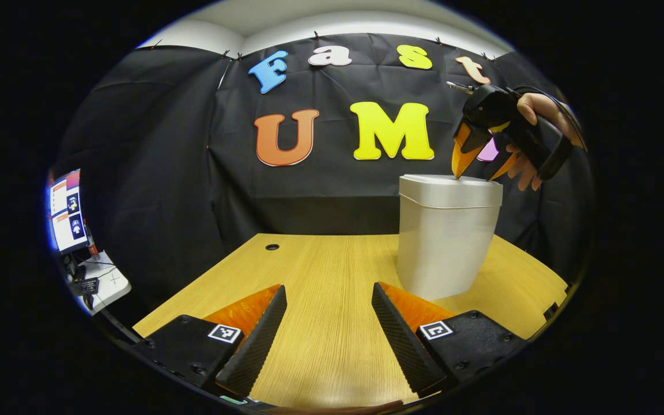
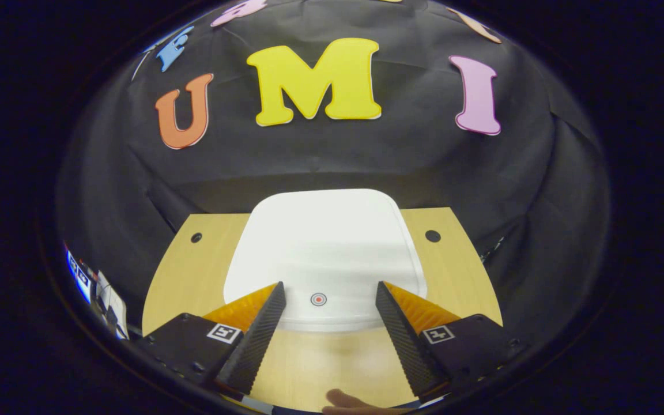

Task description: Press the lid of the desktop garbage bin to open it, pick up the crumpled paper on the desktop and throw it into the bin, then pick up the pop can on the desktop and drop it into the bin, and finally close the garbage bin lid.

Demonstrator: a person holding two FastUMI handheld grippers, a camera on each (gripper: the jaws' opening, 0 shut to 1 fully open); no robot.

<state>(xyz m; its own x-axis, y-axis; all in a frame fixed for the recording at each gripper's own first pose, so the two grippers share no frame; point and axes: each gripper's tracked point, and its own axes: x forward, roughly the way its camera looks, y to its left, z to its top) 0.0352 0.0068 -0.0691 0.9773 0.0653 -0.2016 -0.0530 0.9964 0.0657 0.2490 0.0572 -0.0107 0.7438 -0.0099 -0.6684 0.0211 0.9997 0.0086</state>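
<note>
A: Left side first. Left gripper (image 1: 329, 300) is low over the desk (image 1: 332, 271), jaws wide apart, nothing between them. Idle. No paper or can on the stretch of desk ahead of it.

B: Bin?

A: Desktop garbage bin (image 1: 444, 242) stands to the right of that gripper, upright, lid (image 1: 450, 187) flat and shut. In the left gripper view the right gripper (image 1: 473, 167) comes down from above, a hand (image 1: 539, 132) holding it, tips at the lid's top near its right edge. Touching or just above, cannot tell.

B: And from its own camera?

A: Right gripper view looks down on the lid (image 2: 326, 248). Jaws spread, gripping nothing. A small red dot mark (image 2: 319, 299) sits between the fingers, near the lid's near edge. Probably the press point.

B: Risks?

A: With the jaws this far apart, the fingers straddle the mark; a straight push may land either side and fail to trip the catch. Pressing near an edge could tip or skid the bin, since nothing braces it. If the lid springs up, it could strike the fingers.

B: Paper, can?

A: Not located from here.
</note>
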